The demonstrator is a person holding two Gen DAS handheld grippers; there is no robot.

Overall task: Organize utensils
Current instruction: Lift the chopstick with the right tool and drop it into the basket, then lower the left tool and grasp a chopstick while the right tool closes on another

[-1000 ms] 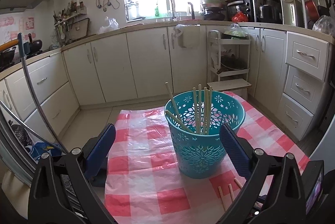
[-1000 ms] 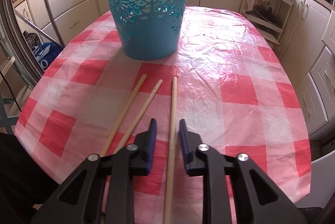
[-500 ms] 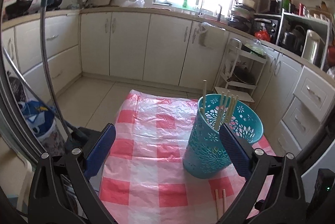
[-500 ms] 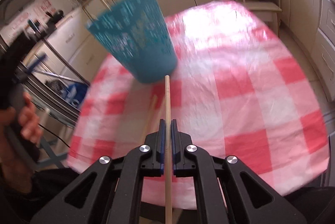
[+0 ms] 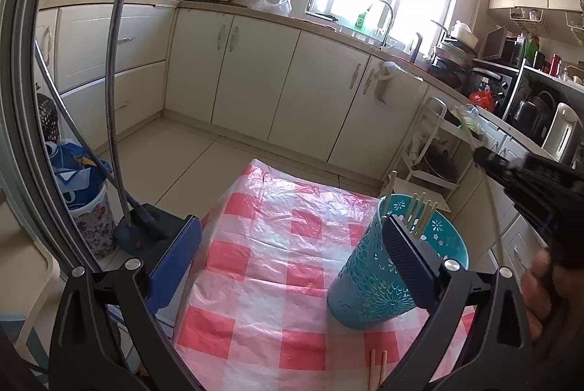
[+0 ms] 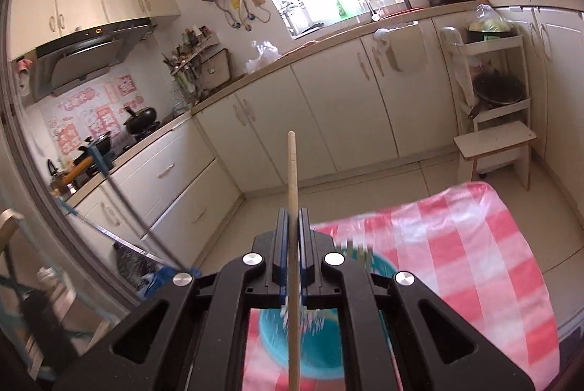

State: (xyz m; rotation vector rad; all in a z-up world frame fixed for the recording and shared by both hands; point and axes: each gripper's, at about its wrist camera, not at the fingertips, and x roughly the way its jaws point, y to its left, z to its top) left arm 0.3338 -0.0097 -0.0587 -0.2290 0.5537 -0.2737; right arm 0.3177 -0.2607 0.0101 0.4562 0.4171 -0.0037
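lifted chopstick (image 6: 292, 172) now above basket (image 6: 303, 347)

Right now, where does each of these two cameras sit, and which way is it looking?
Left wrist: on the left gripper, open, facing the checked table and teal basket; a hand shows.
Right wrist: on the right gripper, shut on a chopstick, above the basket, facing the cabinets.
Shared: basket, table, sink window.

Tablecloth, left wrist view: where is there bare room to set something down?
The checked tablecloth lies bare between its far edge and the teal basket, and across the left squares. Crowded spots: the basket itself and two loose chopsticks at the near edge.
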